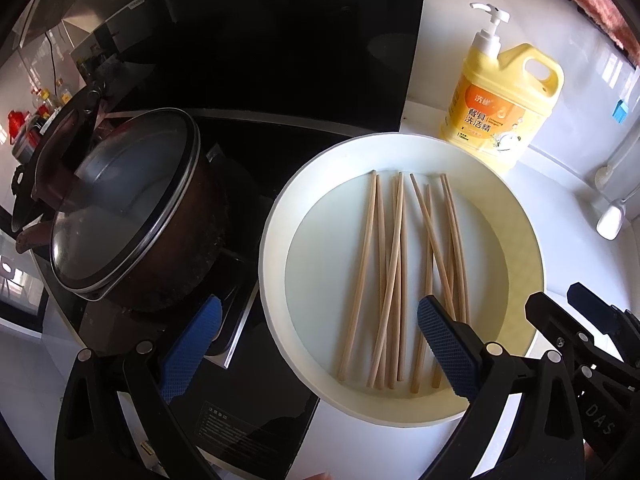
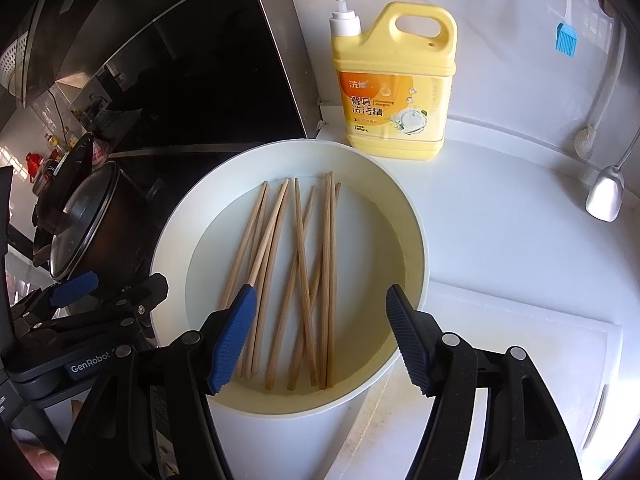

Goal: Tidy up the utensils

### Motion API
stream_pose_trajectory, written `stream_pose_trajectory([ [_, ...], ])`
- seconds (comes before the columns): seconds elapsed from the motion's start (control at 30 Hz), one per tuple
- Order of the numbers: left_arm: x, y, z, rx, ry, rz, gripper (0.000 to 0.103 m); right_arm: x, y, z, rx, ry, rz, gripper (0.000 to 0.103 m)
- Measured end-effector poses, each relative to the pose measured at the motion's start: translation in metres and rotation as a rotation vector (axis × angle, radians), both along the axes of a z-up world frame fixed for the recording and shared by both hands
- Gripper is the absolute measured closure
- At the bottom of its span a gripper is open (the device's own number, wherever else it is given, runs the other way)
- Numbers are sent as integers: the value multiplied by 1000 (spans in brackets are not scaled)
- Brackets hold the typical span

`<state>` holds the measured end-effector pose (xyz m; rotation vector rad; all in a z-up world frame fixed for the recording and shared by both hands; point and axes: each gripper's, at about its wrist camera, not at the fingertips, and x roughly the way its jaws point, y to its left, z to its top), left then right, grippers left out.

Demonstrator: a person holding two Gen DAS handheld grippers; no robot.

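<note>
while chopsticks (image 2: pixel 296 280) lie in the basin (image 2: pixel 416 240), left claw (image 1: pixel 320 340) apart, right claw (image 2: pixel 320 340) apart

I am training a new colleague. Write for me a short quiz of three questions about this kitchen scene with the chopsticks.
1. True or false: the chopsticks lie loose and crossed inside the white basin.
2. Multiple choice: what stands behind the basin on the counter? A) a kettle B) a yellow detergent bottle with a pump C) a cutting board
3. Short answer: does the right gripper or the left gripper hold any chopstick?

Key
1. True.
2. B.
3. No. Both have their jaws apart and hold nothing.
</note>
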<state>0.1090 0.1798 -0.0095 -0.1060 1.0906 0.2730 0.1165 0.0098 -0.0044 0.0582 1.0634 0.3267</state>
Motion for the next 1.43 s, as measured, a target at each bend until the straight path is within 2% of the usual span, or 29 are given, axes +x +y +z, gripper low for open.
stream_pose_trajectory([
  [0.83,-2,-1,6,-15,-33,-25,6,0,1,0,0,-1,-3,39],
  [1.1,1,6,2,-33,-1,-7,6,-2,2,0,1,-1,-1,39],
  [1.43,0,10,0,-32,2,-2,6,-3,4,0,1,-1,0,39],
])
